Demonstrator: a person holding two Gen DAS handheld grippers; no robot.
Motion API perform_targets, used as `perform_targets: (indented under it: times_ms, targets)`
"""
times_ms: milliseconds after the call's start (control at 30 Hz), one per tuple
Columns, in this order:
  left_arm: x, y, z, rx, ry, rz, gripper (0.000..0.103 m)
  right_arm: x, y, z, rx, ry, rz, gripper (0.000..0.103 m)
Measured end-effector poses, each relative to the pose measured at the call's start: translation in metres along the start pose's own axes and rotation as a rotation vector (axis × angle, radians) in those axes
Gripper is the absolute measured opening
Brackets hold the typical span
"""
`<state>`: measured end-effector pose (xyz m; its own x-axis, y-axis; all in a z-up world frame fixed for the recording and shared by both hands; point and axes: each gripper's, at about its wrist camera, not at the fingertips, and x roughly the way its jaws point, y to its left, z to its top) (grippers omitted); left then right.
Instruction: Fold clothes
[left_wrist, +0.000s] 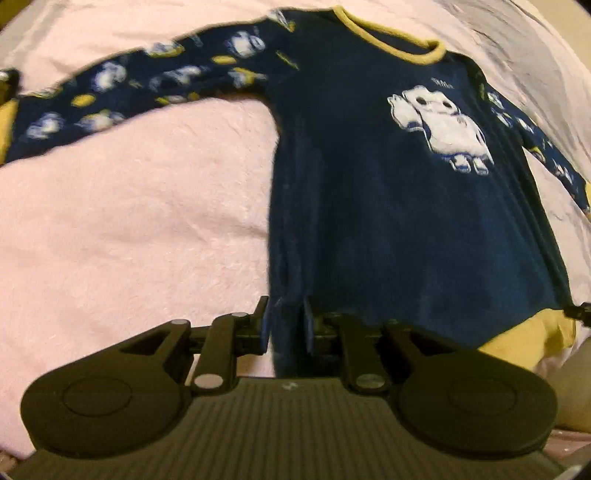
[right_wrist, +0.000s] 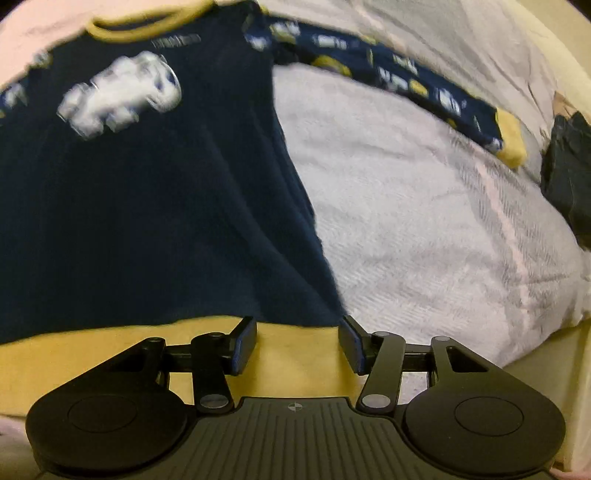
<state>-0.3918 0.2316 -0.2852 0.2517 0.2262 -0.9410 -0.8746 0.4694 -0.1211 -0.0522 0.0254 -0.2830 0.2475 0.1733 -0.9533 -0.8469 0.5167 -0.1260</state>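
A navy long-sleeved shirt (left_wrist: 388, 221) lies flat, front up, on a pink fluffy blanket (left_wrist: 129, 221). It has a yellow collar (left_wrist: 391, 44), a white robot print (left_wrist: 443, 129), patterned sleeves (left_wrist: 129, 96) spread to both sides and a yellow hem (right_wrist: 110, 354). My left gripper (left_wrist: 287, 323) stands at the shirt's lower left side edge, jaws a narrow gap apart, with navy cloth seen between them. My right gripper (right_wrist: 297, 343) stands wide open just above the yellow hem at the shirt's (right_wrist: 147, 203) lower right corner, its pads touching nothing.
The blanket (right_wrist: 424, 221) runs to the bed's edge at the right, with a cream surface beyond it. A dark bundle (right_wrist: 565, 166) lies at the far right past the yellow cuff (right_wrist: 511, 140) of the right sleeve. Both views are blurred.
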Motion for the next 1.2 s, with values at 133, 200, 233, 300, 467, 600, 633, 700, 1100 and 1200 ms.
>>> perform_targets:
  times_ms: [133, 200, 233, 300, 467, 600, 633, 700, 1100, 1200]
  targets:
    - [-0.047, -0.023, -0.001, -0.024, -0.059, 0.034, 0.019, -0.046, -0.001, 0.008, -0.017, -0.098, 0.109, 0.053]
    - [-0.067, -0.04, -0.003, -0.052, -0.088, 0.046, 0.022, -0.068, -0.001, 0.012, -0.053, -0.138, 0.15, 0.053]
    - [-0.076, -0.052, -0.005, -0.069, -0.101, 0.051, 0.022, -0.076, -0.003, 0.012, -0.068, -0.143, 0.172, 0.053]
    - [-0.092, -0.077, -0.009, -0.091, -0.119, 0.056, 0.023, -0.094, -0.006, 0.011, -0.099, -0.155, 0.218, 0.053]
    - [-0.126, -0.156, -0.032, -0.057, -0.177, 0.046, 0.029, -0.133, -0.028, -0.012, -0.231, -0.217, 0.251, 0.053]
    - [-0.152, -0.206, -0.056, -0.047, -0.219, 0.053, 0.03, -0.147, -0.057, -0.027, -0.283, -0.246, 0.279, 0.053]
    - [-0.158, -0.214, -0.062, -0.05, -0.226, 0.059, 0.03, -0.149, -0.064, -0.03, -0.292, -0.25, 0.284, 0.053]
    - [-0.166, -0.224, -0.073, -0.064, -0.234, 0.077, 0.032, -0.154, -0.074, -0.037, -0.312, -0.253, 0.295, 0.053]
    - [-0.2, -0.26, -0.129, -0.093, -0.252, 0.152, 0.034, -0.169, -0.11, -0.076, -0.374, -0.24, 0.348, 0.053]
    - [-0.205, -0.263, -0.135, -0.087, -0.257, 0.16, 0.035, -0.172, -0.115, -0.081, -0.362, -0.242, 0.351, 0.053]
